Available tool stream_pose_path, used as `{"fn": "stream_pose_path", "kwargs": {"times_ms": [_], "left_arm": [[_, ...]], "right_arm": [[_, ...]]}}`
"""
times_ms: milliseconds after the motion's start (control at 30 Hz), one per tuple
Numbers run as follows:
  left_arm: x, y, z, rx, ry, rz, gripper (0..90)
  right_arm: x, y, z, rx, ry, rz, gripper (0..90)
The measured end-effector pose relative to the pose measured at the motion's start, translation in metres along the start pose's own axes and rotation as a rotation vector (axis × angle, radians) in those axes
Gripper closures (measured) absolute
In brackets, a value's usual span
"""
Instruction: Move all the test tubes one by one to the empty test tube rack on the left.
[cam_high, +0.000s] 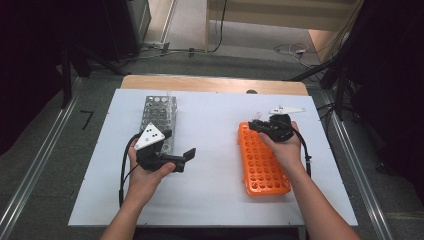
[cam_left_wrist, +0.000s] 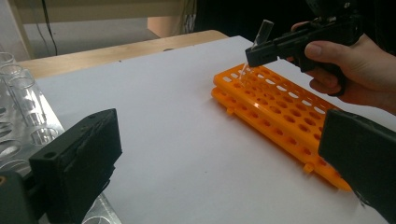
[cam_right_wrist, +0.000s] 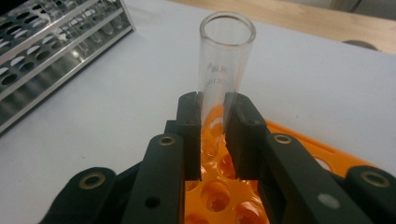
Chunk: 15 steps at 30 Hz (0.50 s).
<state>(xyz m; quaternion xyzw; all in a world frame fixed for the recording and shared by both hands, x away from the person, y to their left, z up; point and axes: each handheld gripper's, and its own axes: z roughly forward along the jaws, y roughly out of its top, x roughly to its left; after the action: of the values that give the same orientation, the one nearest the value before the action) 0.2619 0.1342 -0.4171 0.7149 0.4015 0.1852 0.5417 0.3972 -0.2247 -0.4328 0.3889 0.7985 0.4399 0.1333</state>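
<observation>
My right gripper (cam_high: 256, 125) is shut on a clear glass test tube (cam_right_wrist: 224, 60), which stands nearly upright with its open mouth up. Its lower end hangs over the far left corner of the orange tube rack (cam_high: 262, 167). In the left gripper view the tube (cam_left_wrist: 265, 29) sticks up from the right gripper (cam_left_wrist: 256, 52) above the orange rack (cam_left_wrist: 280, 112). My left gripper (cam_high: 187, 157) is open, nothing between its jaws, beside the near end of the metal tube rack (cam_high: 159, 112). That rack holds several glass tubes (cam_left_wrist: 23, 93).
Both racks lie on a white sheet (cam_high: 215, 150) over a wooden table (cam_high: 215, 84). The metal rack (cam_right_wrist: 51, 56) lies to the left of the orange rack (cam_right_wrist: 219, 196), with bare sheet between them. Cables (cam_high: 292, 50) lie on the floor beyond the table.
</observation>
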Motion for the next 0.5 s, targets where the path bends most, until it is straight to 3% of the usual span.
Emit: {"fn": "stream_pose_path", "kwargs": {"times_ms": [200, 500], "left_arm": [[-0.003, 0.001, 0.002, 0.003, -0.009, 0.008, 0.0], [-0.009, 0.002, 0.005, 0.010, -0.025, 0.020, 0.0]], "right_arm": [[0.003, 0.002, -0.015, -0.035, 0.011, -0.008, 74.0], [0.021, -0.003, -0.028, -0.050, 0.069, -0.051, 74.0]]}}
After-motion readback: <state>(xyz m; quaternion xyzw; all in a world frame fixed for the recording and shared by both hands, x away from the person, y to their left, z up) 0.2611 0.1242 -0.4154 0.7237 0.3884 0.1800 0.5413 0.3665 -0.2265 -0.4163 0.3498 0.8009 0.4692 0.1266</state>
